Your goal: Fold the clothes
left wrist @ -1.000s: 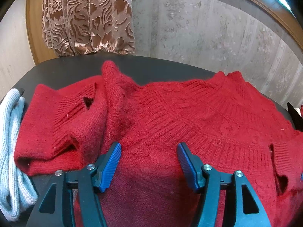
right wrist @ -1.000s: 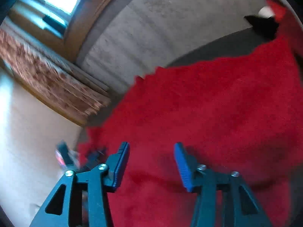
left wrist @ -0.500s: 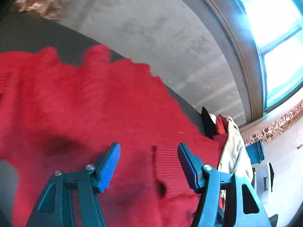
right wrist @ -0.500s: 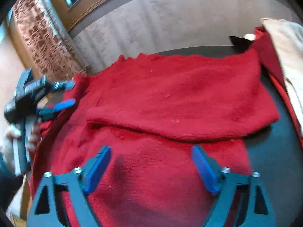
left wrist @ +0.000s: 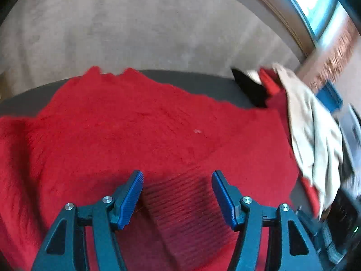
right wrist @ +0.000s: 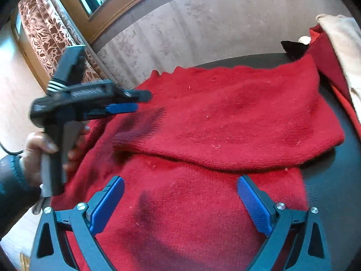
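Observation:
A red knitted sweater (right wrist: 225, 117) lies spread on a dark table (right wrist: 338, 169). One sleeve (right wrist: 237, 140) is folded across its body, and its ribbed cuff (left wrist: 180, 203) ends near the left side. My left gripper (left wrist: 176, 176) hovers open just over that cuff, pads clear of the cloth. In the right wrist view the left gripper (right wrist: 135, 101) shows at the left, held by a hand (right wrist: 38, 149). My right gripper (right wrist: 180, 181) is above the sweater's body; its jaws are opening wide and grip nothing.
A heap of other clothes sits at the table's right end: a beige garment (left wrist: 315, 135), a black piece (left wrist: 250, 85) and red cloth (right wrist: 325, 52). A pale wall (left wrist: 135, 22) runs behind the table. A patterned curtain (right wrist: 52, 33) hangs left of a window.
The right gripper's jaws spread wide and now grip nothing. The left gripper swung right from the sweater's collar end and now hangs open over the cuff of the folded sleeve.

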`<state>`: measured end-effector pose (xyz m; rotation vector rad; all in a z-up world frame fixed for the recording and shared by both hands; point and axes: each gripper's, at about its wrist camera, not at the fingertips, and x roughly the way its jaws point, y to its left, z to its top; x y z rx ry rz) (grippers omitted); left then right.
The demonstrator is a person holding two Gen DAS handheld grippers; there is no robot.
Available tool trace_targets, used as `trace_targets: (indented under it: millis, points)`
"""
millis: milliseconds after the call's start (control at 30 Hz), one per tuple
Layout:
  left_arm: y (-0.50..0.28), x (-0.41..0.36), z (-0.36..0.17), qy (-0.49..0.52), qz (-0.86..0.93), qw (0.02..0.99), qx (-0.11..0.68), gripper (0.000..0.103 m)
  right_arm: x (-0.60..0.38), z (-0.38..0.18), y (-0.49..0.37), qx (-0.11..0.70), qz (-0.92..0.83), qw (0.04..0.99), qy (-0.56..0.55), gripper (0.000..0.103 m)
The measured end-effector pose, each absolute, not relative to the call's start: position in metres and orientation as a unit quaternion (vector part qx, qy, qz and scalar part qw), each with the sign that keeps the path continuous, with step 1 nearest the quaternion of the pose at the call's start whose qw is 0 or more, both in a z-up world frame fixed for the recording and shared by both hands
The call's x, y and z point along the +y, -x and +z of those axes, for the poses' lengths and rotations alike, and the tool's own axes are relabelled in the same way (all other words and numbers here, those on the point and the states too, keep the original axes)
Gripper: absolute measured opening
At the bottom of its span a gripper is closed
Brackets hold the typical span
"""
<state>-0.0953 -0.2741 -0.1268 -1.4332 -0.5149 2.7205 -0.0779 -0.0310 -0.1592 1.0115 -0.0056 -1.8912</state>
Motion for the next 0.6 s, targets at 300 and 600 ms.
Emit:
trace_targets:
  millis: [300,600]
  points:
    - [0.094,-0.266,-0.136,0.481,0.868,0.031,-0.118,0.055,-0.030,-0.160,0.078,-0.014,-0.769,0.487,-0.415,0.103]
    - [0.075,-0.301,-0.088,0.397,0.886,0.028,-0.238,0.011,-0.032,-0.160,0.076,-0.013,-0.770,0.485,-0.415,0.103]
